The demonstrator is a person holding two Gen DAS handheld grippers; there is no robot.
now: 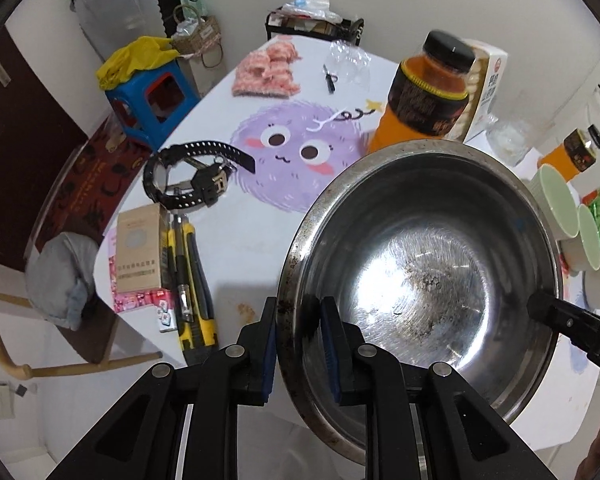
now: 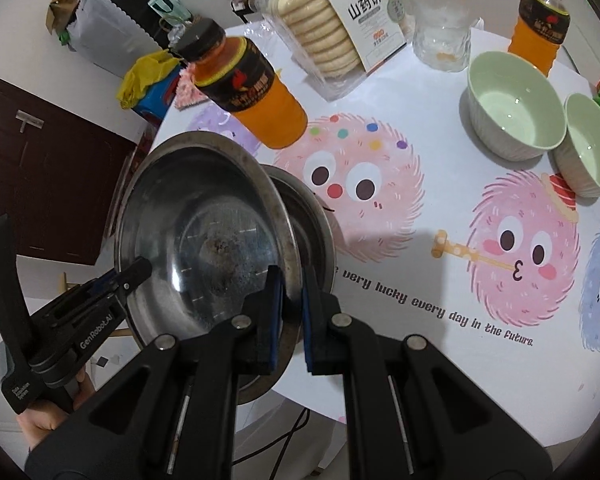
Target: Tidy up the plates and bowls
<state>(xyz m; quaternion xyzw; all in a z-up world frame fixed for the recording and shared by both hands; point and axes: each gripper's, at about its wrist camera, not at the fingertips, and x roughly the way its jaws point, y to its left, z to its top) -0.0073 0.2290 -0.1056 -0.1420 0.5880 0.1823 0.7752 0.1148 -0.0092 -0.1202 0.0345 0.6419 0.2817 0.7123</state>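
We hold the upper steel bowl [image 2: 204,232] tilted above the second bowl [image 2: 312,224] — left gripper [image 1: 298,344] and right gripper [image 2: 290,312] each clamp opposite rims.

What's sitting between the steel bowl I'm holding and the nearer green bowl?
In the right wrist view, only bare printed tablecloth lies between the steel bowl and the nearer green bowl.

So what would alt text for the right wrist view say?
Two black grippers, right gripper and left gripper, clamp opposite rims of a tilted steel bowl above a second steel bowl on a cartoon tablecloth.
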